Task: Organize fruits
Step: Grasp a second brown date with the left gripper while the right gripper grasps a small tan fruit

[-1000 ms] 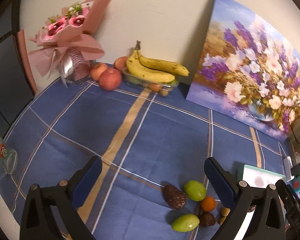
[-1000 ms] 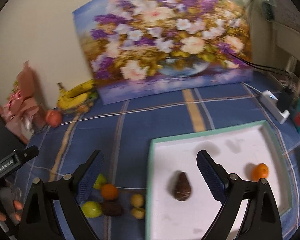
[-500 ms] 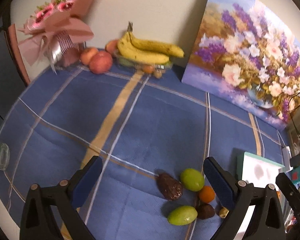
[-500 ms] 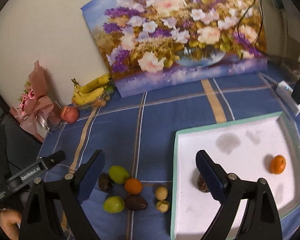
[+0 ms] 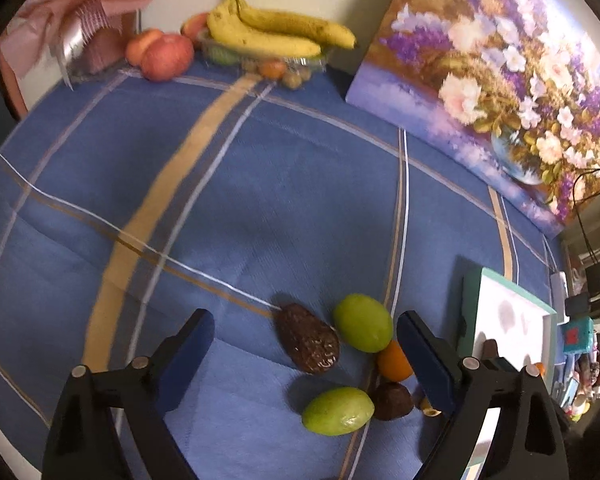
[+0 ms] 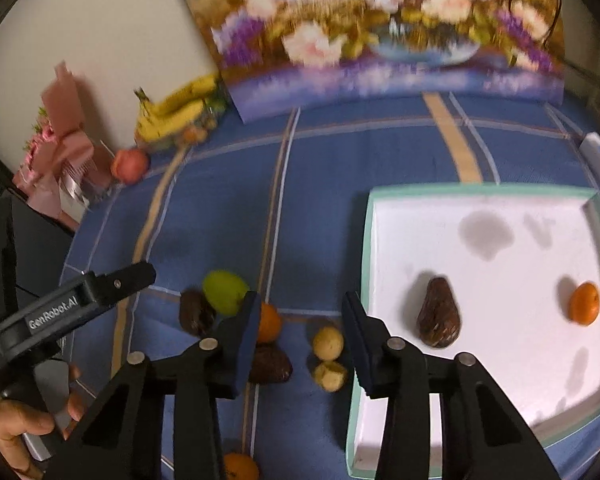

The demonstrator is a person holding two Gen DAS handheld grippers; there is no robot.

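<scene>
Both grippers, left [image 5: 304, 344] and right [image 6: 300, 328], hover over loose fruit (jaws closing, gripping nothing).

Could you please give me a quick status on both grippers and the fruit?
Left gripper closing, dark wrinkled fruit between jaws, untouched. Right gripper closing over two small yellow fruits, no contact. White tray holds two pieces.

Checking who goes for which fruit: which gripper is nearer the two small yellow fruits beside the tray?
Right. The right gripper, jaws closing on nothing yet, frames the small yellow fruits. The left gripper hangs over the dark and green fruits further from the tray.
</scene>
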